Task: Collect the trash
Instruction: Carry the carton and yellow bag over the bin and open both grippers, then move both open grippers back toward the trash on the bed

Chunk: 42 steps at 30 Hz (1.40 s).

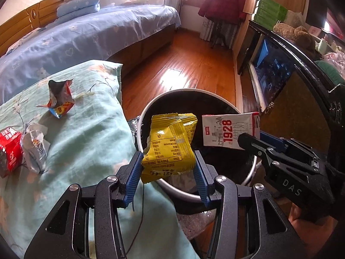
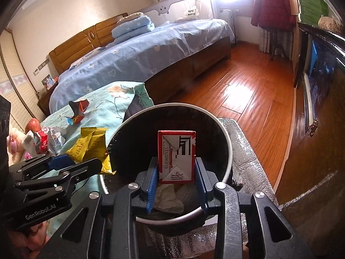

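Yellow packet (image 1: 170, 144) between left jaws; carton (image 2: 176, 156) between right jaws

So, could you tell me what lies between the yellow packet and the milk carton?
Nothing: in the left wrist view, only the bin's dark opening shows between yellow packet and milk carton.

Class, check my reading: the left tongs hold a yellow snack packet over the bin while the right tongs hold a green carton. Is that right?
Not quite: the carton in the right tongs is red and white, as the right wrist view shows. The left tongs do hold the yellow snack packet over the bin.
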{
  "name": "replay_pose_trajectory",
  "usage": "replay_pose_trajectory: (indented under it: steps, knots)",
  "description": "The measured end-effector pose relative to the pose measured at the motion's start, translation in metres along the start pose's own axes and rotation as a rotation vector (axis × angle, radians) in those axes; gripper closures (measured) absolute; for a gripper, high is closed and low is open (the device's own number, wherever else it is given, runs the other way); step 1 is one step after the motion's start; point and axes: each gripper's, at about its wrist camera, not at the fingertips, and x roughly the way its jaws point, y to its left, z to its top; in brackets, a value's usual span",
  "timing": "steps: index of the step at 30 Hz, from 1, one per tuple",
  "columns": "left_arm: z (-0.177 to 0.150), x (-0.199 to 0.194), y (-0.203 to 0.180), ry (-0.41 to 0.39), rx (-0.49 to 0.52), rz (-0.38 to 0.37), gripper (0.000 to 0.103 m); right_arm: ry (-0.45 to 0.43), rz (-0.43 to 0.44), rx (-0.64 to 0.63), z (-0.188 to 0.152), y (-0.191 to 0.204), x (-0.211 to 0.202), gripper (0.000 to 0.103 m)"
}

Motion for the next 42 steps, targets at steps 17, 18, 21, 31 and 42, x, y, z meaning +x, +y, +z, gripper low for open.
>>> replay_pose_trajectory:
  steps: [17, 18, 21, 31, 42]
  knots:
    - [-0.008, -0.012, 0.012, -0.037, -0.03, 0.004, 0.032, -0.015, 0.006, 0.036, 0.009, -0.009, -0.003, 0.048]
    - [-0.013, -0.015, 0.017, -0.037, -0.044, 0.008, 0.032, -0.017, 0.011, 0.037, 0.009, -0.008, -0.004, 0.043]
    - [-0.026, -0.023, 0.03, -0.039, -0.08, 0.02, 0.032, -0.026, 0.036, 0.039, 0.007, 0.0, -0.007, 0.03]
    - [-0.077, -0.058, 0.087, -0.059, -0.22, 0.103, 0.032, 0.006, 0.147, -0.018, -0.01, 0.057, -0.006, 0.016]
    - [-0.123, -0.095, 0.16, -0.093, -0.345, 0.233, 0.031, 0.047, 0.23, -0.111, -0.025, 0.126, 0.004, 0.015]
